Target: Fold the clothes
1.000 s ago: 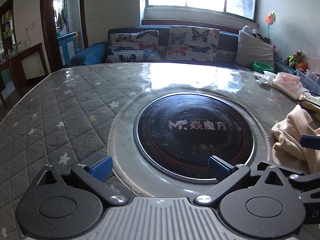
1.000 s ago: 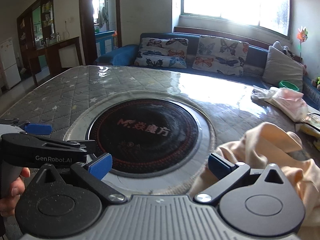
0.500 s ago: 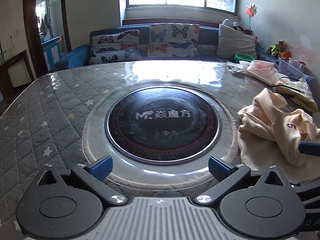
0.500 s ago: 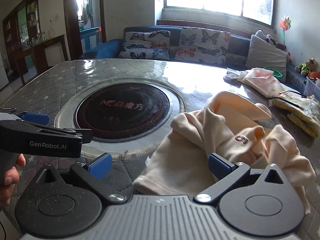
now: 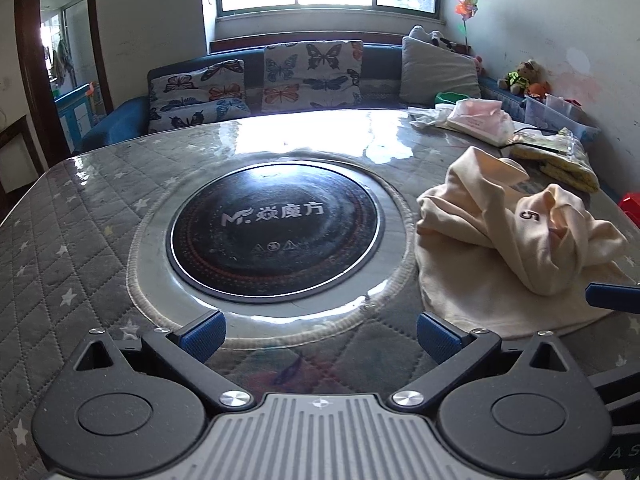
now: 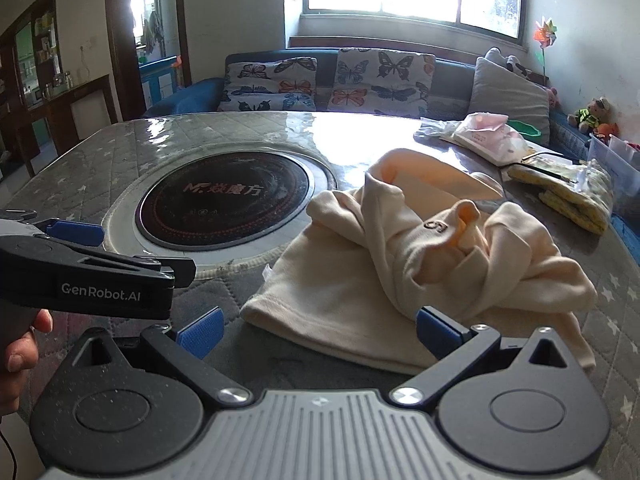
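Garment crumpled just beyond right fingers.

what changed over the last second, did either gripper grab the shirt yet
Both grippers swung right, toward the crumpled cream shirt, bringing it well into both views. The right gripper now hovers over its near hem; the left gripper sits over bare table beside it. Nothing was grasped or released. Both grippers stayed open, and the shirt stayed crumpled.

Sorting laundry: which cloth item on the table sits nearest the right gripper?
The crumpled cream garment marked 5, just ahead of the right gripper; the pink bundle and yellow one lie farther back.
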### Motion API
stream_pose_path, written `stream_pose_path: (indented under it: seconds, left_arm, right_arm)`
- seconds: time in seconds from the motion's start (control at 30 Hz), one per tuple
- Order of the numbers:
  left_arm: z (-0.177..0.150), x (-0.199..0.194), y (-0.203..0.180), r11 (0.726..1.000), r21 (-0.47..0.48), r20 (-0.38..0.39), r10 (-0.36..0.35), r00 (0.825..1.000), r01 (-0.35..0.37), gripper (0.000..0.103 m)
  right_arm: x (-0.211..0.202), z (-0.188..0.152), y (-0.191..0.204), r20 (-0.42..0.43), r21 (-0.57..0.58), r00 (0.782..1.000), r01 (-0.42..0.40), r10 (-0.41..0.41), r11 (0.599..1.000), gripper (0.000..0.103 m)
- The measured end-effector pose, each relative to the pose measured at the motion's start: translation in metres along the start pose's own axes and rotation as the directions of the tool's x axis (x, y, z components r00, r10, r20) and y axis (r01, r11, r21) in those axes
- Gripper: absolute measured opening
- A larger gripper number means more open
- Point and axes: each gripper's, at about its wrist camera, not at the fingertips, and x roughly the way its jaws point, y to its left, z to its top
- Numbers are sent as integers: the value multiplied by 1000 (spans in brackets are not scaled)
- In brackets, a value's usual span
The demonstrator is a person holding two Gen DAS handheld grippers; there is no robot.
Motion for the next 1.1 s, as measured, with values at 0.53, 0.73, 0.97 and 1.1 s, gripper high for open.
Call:
stream_pose_path:
  seconds: [0.53,0.73,0.97,1.1]
  left_arm:
    - [-16,-7,-31,996,69,-17,-51,999,52,103]
    - [-20,-7,-41,994,91,-29,-65,997,67,103]
    - [-25,-6,-53,990,115,-43,-81,996,85,103]
    - [-24,-6,-58,987,128,-45,-89,995,94,103]
  right_arm:
    - [-26,-29,-11,-9,43,999,53,-53,998,103]
    - [-29,-39,-15,-29,61,997,77,-76,995,103]
    - [-33,-47,-21,-45,75,994,103,-100,992,103]
    - [-33,-49,-24,-53,80,993,110,-106,991,103]
